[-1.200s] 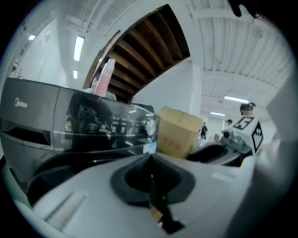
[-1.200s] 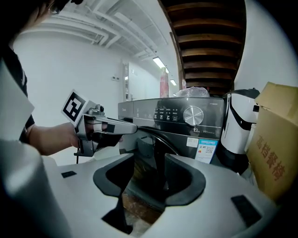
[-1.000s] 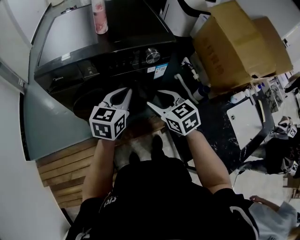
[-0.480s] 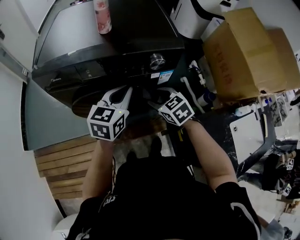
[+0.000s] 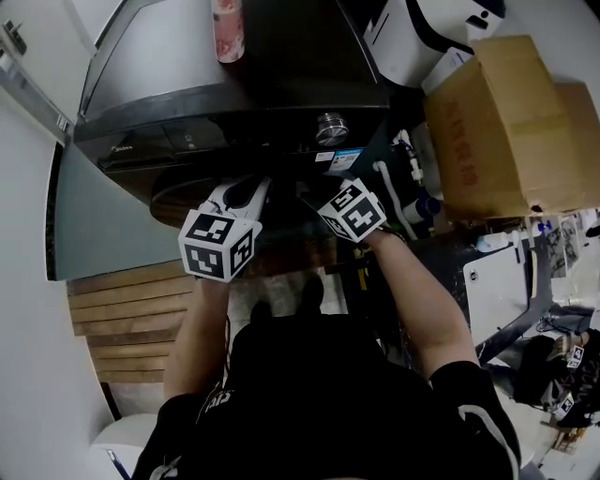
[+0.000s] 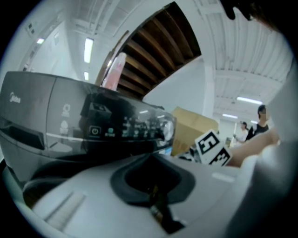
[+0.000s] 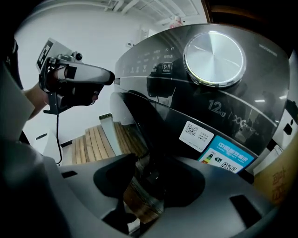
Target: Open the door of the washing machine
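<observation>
The round dark glass door (image 5: 183,195) sits in the front of the dark grey front-loading washing machine (image 5: 234,94), in the upper left-centre of the head view, below the control panel with its silver metal dial (image 5: 330,127). It looks closed against the front, so the task seems barely begun: nothing holds the door, and the reach, grip and pull are all left.

The right gripper (image 5: 314,199), at mid-frame, points steeply down toward the door's right side. Its jaws stand wide apart and have just been closing a little. In the right gripper view the door's dark curved edge (image 7: 139,121) lines up with the gap between them (image 7: 149,181). No pad presses on it, and I cannot tell whether it is truly inside the gap.

The left gripper (image 5: 246,190), just left of it, points nearly level at the machine's front, its jaws together on nothing (image 6: 156,204).

A pink bottle (image 5: 227,23) stands on the machine's top, and a brown cardboard box (image 5: 506,122) lies at the upper right.
</observation>
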A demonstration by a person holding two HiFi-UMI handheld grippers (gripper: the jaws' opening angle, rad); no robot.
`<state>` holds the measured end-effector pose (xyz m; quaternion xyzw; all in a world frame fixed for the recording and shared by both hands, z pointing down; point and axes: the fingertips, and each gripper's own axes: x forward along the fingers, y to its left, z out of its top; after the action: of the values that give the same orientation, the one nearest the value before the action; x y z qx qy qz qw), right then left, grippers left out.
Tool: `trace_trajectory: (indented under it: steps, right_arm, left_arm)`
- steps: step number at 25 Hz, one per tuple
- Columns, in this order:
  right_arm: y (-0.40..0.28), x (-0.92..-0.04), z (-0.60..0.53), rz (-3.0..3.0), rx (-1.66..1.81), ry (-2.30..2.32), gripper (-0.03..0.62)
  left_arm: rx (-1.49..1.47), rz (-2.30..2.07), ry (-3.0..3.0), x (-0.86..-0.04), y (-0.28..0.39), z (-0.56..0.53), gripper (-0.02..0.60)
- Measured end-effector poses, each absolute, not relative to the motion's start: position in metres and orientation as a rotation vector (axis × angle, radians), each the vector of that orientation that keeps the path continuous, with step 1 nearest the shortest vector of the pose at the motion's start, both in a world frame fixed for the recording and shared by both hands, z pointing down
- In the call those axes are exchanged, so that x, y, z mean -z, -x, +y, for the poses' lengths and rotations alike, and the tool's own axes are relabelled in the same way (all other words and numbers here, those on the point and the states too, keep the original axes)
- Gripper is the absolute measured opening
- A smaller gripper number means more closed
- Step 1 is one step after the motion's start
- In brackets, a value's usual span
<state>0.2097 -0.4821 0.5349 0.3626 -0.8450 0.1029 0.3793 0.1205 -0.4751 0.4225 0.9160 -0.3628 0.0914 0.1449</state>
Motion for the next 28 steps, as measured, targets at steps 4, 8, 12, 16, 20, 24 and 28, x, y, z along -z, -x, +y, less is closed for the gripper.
trace_trajectory:
  steps: [4, 8, 12, 16, 20, 24, 28]
  right_arm:
    - [-0.209, -0.542, -0.485, -2.126, -0.217, -0.885, 0.181]
    - [-0.211, -0.557, -0.485, -2.049, -0.138, -0.816, 0.181]
    - [-0.212, -0.559, -0.486, -2.013, -0.08, -0.78, 0.169]
    - [-0.215, -0.561, -0.488, -1.995, -0.009, -0.731, 0.123]
    - [-0.214, -0.562, -0.49, -1.964, 0.057, -0.676, 0.098]
    - [-0.212, -0.562, -0.492, -1.962, 0.028, -0.67, 0.091]
    - [-0.21, -0.563, -0.493, -1.965, 0.017, -0.67, 0.095]
  left_arm:
    - [-0.258, -1.066, -2.63, -0.422, -0.117, -0.474, 0.009]
    - [-0.251, -1.084, -2.61, -0.425, -0.113, -0.474, 0.009]
    - [-0.242, -1.095, -2.599, -0.426, -0.111, -0.472, 0.009]
    - [-0.239, -1.1, -2.589, -0.427, -0.111, -0.469, 0.009]
    - [-0.242, -1.106, -2.581, -0.43, -0.108, -0.467, 0.009]
    - [-0.246, -1.114, -2.568, -0.432, -0.105, -0.466, 0.009]
    - [-0.253, -1.12, -2.564, -0.432, -0.104, -0.467, 0.009]
